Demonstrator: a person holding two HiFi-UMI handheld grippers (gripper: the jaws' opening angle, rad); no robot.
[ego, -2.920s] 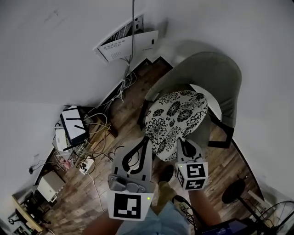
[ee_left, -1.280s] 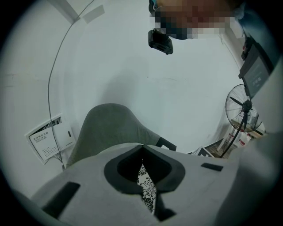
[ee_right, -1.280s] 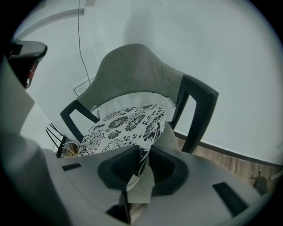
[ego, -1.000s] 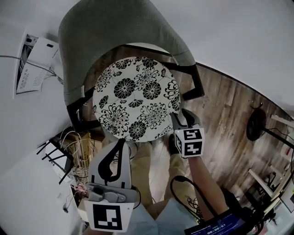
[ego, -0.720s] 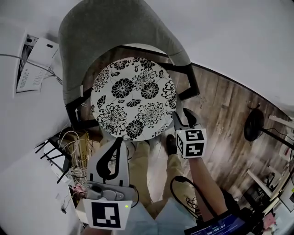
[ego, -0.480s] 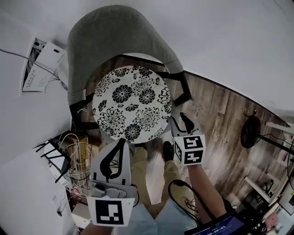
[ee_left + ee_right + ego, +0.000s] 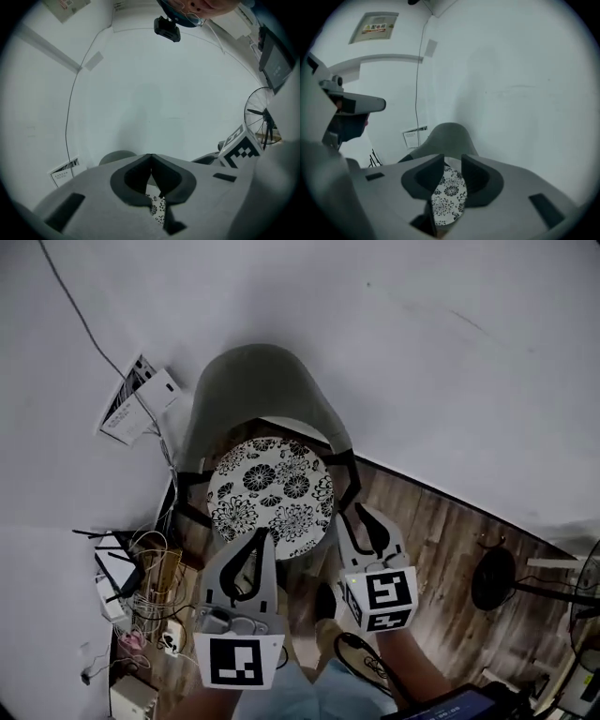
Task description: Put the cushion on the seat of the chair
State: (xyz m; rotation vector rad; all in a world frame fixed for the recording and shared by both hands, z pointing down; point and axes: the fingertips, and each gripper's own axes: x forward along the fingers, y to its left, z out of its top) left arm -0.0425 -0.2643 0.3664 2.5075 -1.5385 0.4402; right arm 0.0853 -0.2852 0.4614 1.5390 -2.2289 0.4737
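The round black-and-white flowered cushion (image 7: 272,498) lies flat on the seat of the grey shell chair (image 7: 253,381) against the white wall. Both grippers hang well above and in front of it, touching nothing. My left gripper (image 7: 260,538) has its jaws shut tip to tip, empty (image 7: 151,157). My right gripper (image 7: 359,519) is open, its jaws closing with nothing between them (image 7: 452,159). Through its gap the cushion (image 7: 449,197) and the chair back (image 7: 450,136) show far below.
A wall box with papers (image 7: 141,395) hangs left of the chair. Cables, a router and power strips (image 7: 131,577) crowd the wooden floor at the left. A fan base (image 7: 492,577) stands at the right. The person's shoe (image 7: 325,601) is below the seat's front edge.
Both grippers have lifted up and away from the cushion, so the chair looks smaller and farther. The right jaws have narrowed. The cushion stays on the seat.
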